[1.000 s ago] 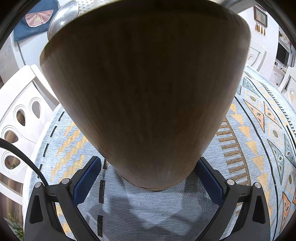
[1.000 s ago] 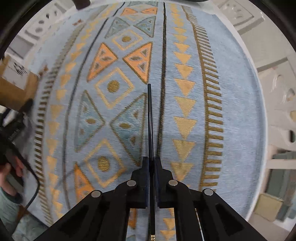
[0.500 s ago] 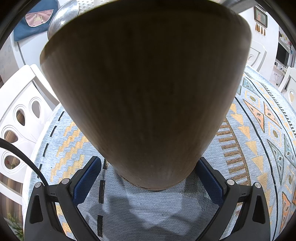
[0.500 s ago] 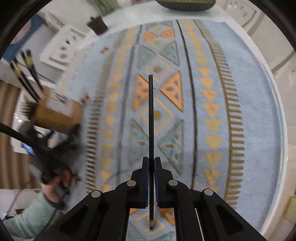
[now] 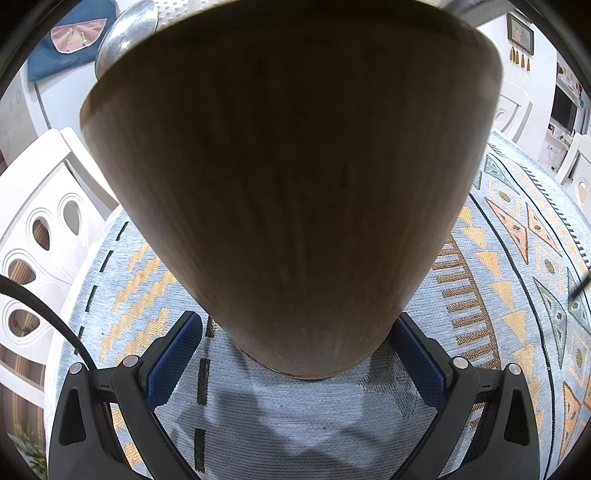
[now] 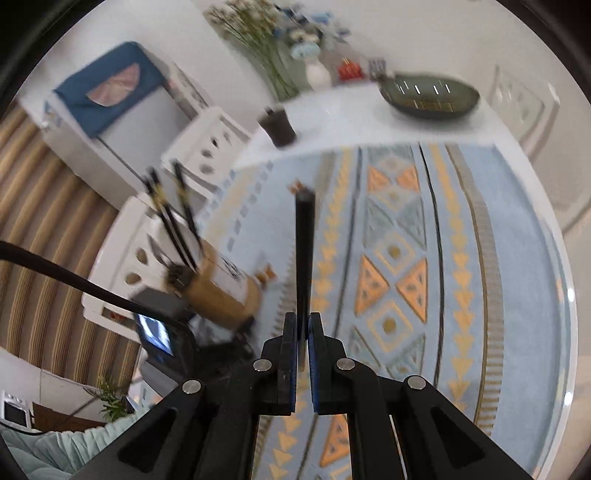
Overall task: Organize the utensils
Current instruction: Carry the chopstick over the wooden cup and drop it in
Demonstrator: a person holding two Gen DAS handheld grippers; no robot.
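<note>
A tall wooden utensil holder [image 5: 295, 184] fills the left wrist view, standing on the patterned blue tablecloth [image 5: 277, 424]. My left gripper [image 5: 295, 332] has its blue pads against both sides of the holder's base. A metal spoon bowl [image 5: 125, 33] sticks out above the rim. My right gripper [image 6: 303, 325] is shut on a thin black chopstick [image 6: 304, 251] that points away from me, lifted above the cloth. In the right wrist view the holder [image 6: 218, 299] sits to the left, with black gold-banded chopsticks [image 6: 173, 221] standing in it.
At the table's far end are a dark green dish [image 6: 430, 98], a dark cup [image 6: 279, 127] and a vase of flowers [image 6: 314, 74]. White chairs [image 5: 37, 221] stand along the left edge. A black cable [image 6: 74, 280] trails from the left gripper.
My right gripper has risen and tilted up with the chopstick, so the holder and the table's far end have come into its view. The left gripper and holder have not moved.
</note>
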